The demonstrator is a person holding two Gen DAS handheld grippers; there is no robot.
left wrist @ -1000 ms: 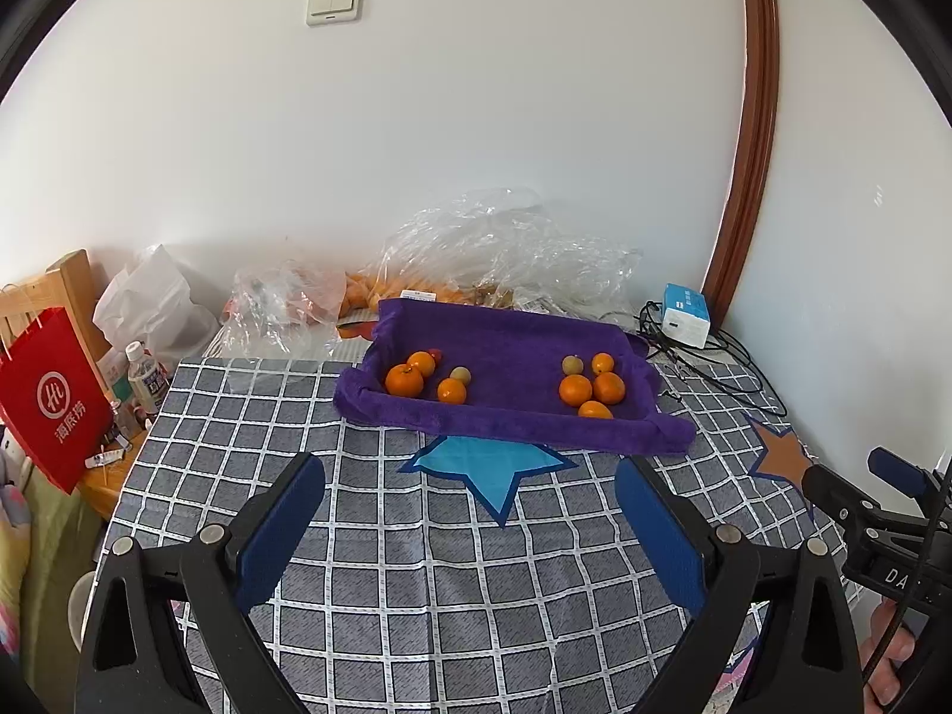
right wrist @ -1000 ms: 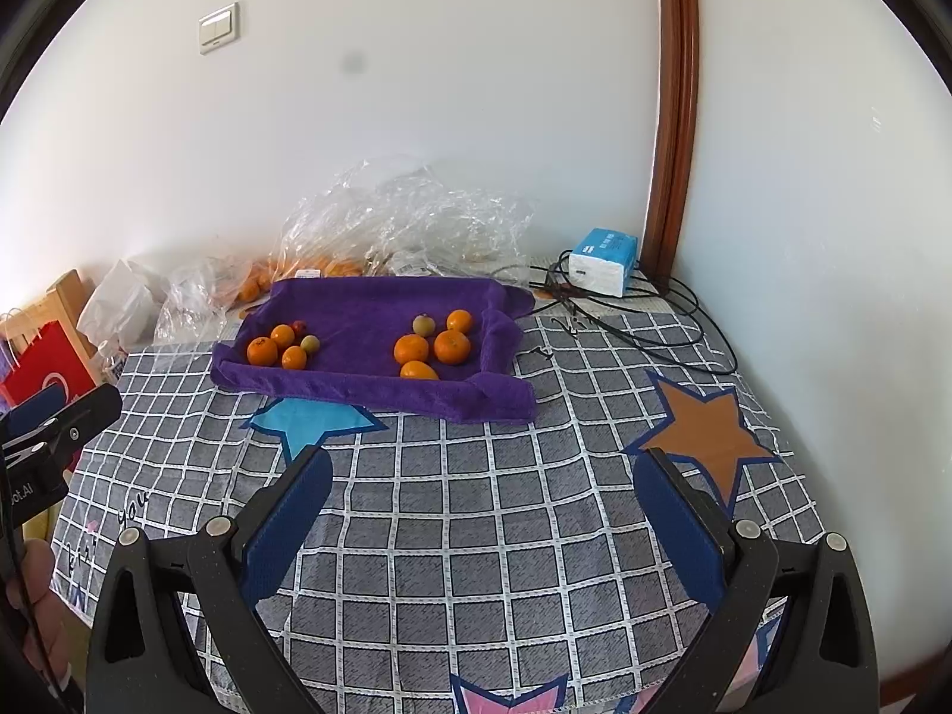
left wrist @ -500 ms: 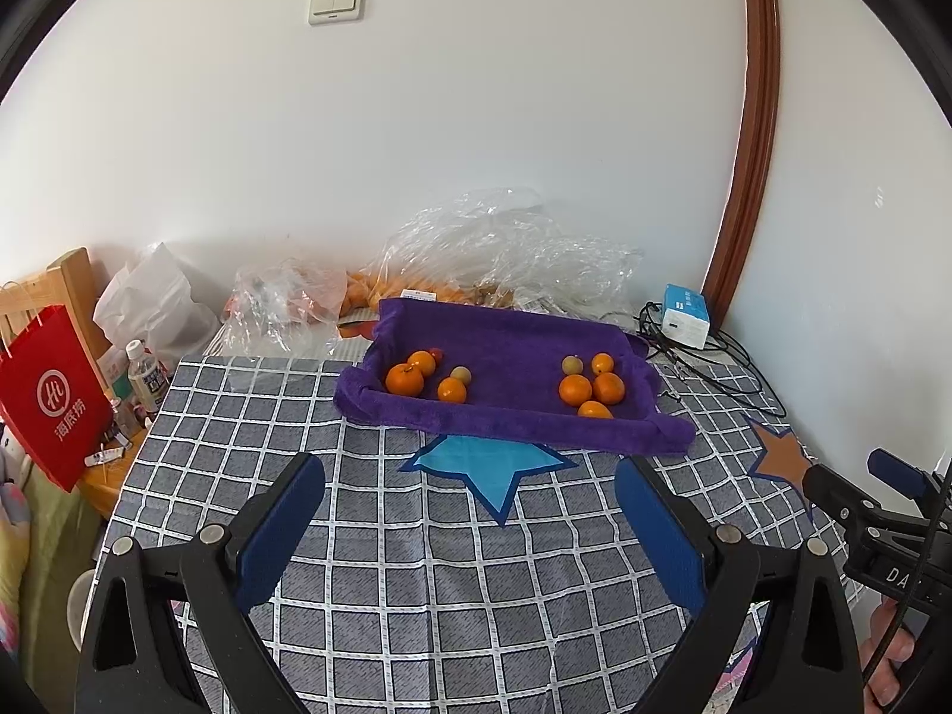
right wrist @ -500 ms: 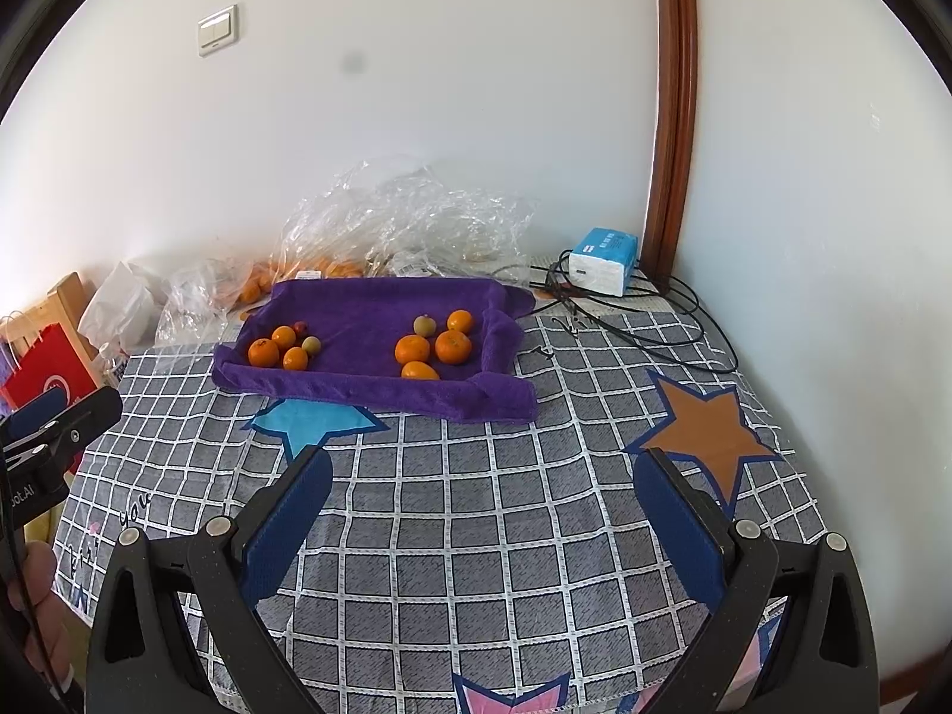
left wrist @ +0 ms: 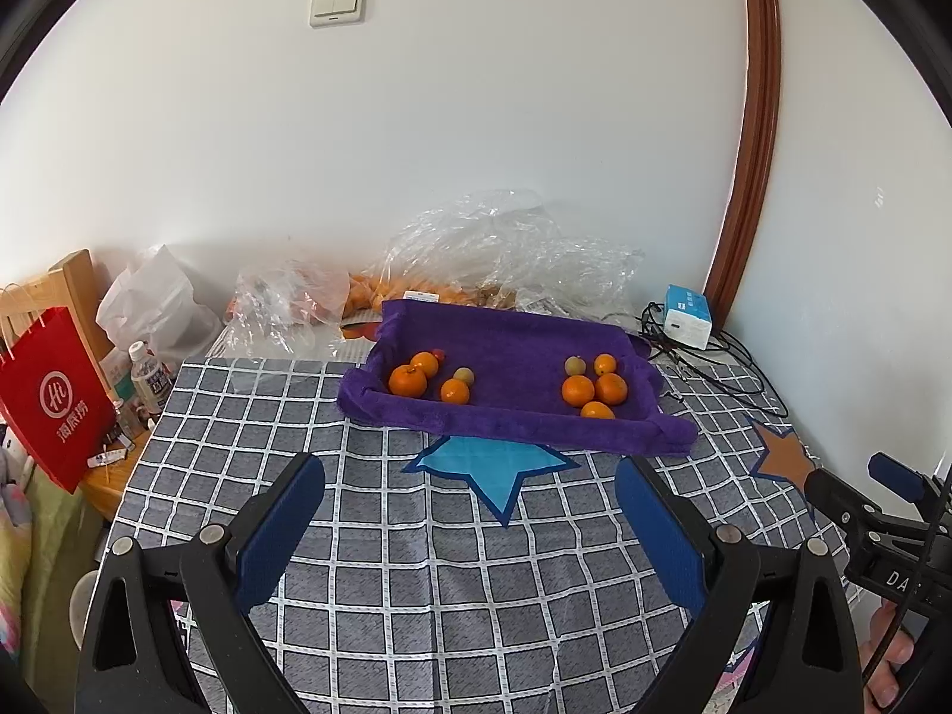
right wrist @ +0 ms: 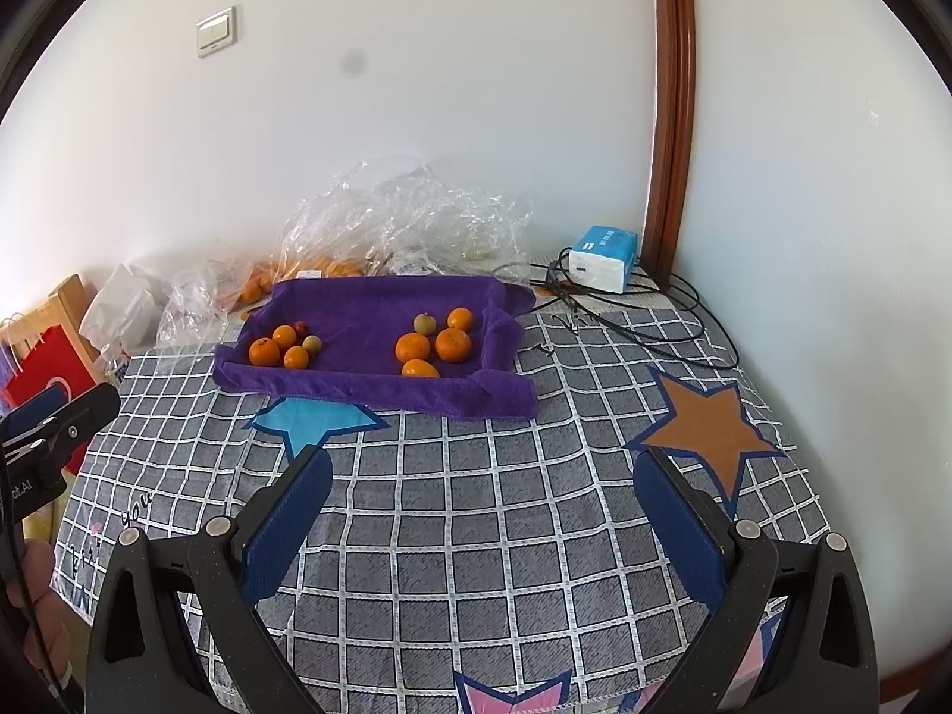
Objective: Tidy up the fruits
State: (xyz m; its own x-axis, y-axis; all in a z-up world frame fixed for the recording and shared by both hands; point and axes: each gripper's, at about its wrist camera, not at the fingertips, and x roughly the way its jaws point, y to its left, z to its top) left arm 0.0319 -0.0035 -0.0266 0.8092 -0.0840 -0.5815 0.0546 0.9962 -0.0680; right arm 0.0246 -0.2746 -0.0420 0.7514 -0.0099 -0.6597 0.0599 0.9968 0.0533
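A purple cloth-lined tray (left wrist: 511,339) (right wrist: 369,303) sits at the far side of the checkered table. It holds a left group of oranges (left wrist: 408,381) (right wrist: 264,351) with small greenish and red fruits, and a right group of oranges (left wrist: 578,390) (right wrist: 412,347) with one greenish fruit (left wrist: 573,365). My left gripper (left wrist: 470,494) is open and empty above the cloth, well short of the tray. My right gripper (right wrist: 482,488) is open and empty too, also short of the tray.
Clear plastic bags (left wrist: 511,250) with more oranges lie behind the tray. A blue-white box (left wrist: 687,316) and black cables (right wrist: 625,321) are at the far right. A red paper bag (left wrist: 53,398), a bottle (left wrist: 149,378) and a white bag stand left, off the table edge.
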